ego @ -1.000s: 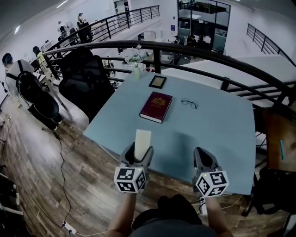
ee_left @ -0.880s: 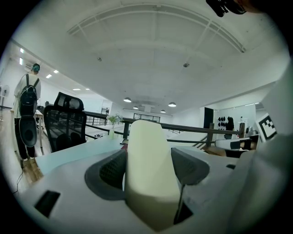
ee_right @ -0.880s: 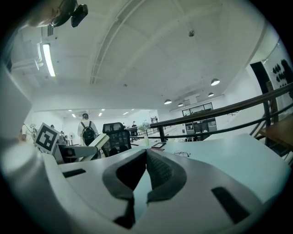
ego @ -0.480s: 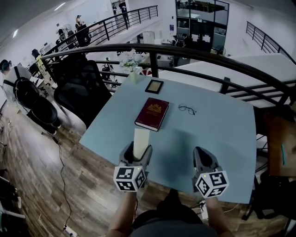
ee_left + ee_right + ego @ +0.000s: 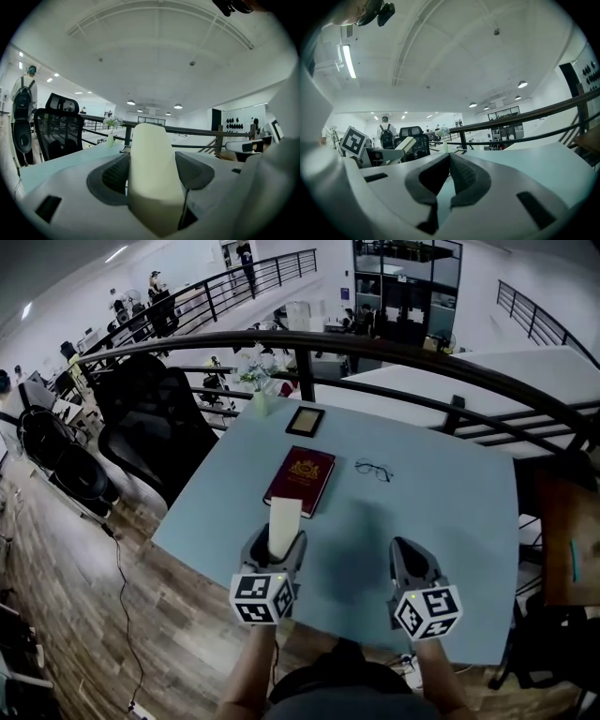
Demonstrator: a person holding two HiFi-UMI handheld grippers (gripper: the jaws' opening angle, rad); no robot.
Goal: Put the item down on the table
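Far left, a black chair (image 5: 155,423) stands beside the table (image 5: 450,512), and a small vase (image 5: 258,401) with flowers sits at the table's far left corner. Nothing there matters to the job.

Now the left gripper (image 5: 278,543). It is hovering over the near edge of the table, and its own view settles the grip: the left gripper (image 5: 153,171) has both dark pads pressed against the sides of a pale cream block (image 5: 150,154). The block (image 5: 284,524) stands nearly upright and pokes out well past the jaw tips. That's the item, and it is in the air, held, not on the table. I can't tell from these views how high it hangs above the top.

Just beyond it lies a red book (image 5: 300,480), close to the block's far end, so that's a thing to steer clear of. Further back is a small frame (image 5: 306,421), and glasses (image 5: 373,470) lie to the book's right, well apart from the grippers.

Over to the right gripper (image 5: 411,551). It is parked above the near edge too, and in its own view the right gripper (image 5: 449,161) has its jaws closed tip to tip with nothing between them. It is idle.

So where are we? My read is carry done, placement not. What's left is to lower the block onto the bare blue patch short of the book, open the jaws and back away.
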